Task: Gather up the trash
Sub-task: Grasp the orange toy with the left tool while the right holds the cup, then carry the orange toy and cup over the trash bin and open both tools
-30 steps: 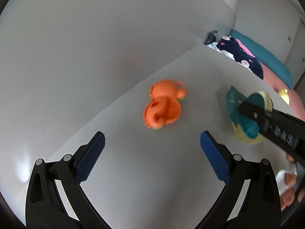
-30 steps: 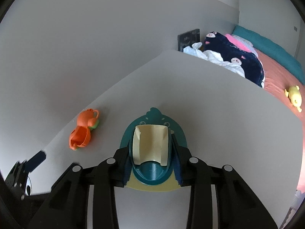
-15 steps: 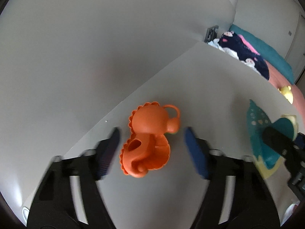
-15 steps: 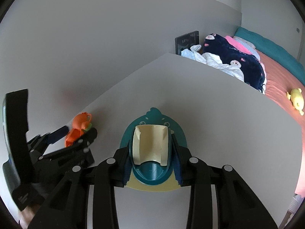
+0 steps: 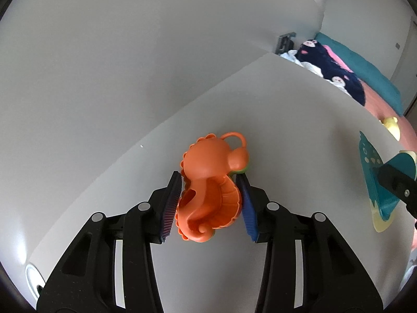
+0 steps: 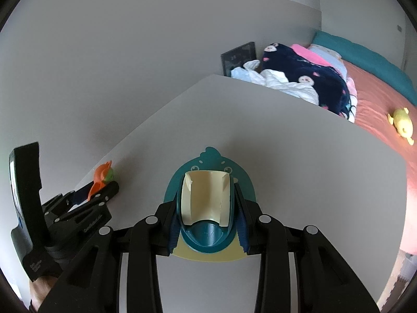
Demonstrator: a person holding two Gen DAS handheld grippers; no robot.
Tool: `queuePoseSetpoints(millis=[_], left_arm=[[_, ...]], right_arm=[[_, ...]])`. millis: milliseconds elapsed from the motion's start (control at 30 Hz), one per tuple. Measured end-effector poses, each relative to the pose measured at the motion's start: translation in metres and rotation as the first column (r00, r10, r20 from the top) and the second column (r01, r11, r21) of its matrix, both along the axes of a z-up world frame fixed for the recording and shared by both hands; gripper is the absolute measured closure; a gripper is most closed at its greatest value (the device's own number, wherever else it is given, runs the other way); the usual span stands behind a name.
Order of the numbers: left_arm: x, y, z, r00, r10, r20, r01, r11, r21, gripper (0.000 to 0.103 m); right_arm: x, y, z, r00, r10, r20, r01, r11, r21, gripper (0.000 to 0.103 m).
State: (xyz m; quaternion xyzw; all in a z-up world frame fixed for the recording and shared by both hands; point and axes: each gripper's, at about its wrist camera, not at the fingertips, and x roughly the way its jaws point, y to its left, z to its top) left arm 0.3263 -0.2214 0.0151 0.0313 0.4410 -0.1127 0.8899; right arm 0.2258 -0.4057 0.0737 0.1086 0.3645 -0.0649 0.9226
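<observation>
Your left tool (image 5: 211, 203) is black with blue ribbed pads, and the moulded plastic seahorse toy (image 5: 211, 182) between them is bright orange with a sliver of green at its far edge. Your right tool (image 6: 207, 211) is black and blue too; the flat plastic dustpan (image 6: 208, 182) in it is teal with a pale cream scoop and a yellow lower rim, small eyes printed near its top. The smooth desk (image 6: 286, 143) is plain light grey. Beyond it you see a navy fleece blanket (image 6: 307, 78) dotted with pink-and-white faces, a salmon bed sheet (image 6: 378, 99), a teal pillow (image 6: 365, 54) and a yellow soft toy (image 6: 402, 124).
</observation>
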Motion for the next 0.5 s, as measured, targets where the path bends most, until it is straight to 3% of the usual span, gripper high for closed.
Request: queuePoseSetpoints(millis=[500], left_arm=[[-0.077, -0.025, 0.053, 0.992, -0.107, 0.070, 0.108, 0.994, -0.009, 0.060]], right_arm=[[-0.100, -0.047, 0.013, 0.998, -0.054, 0.020, 0.054, 0.998, 0.034, 0.066]])
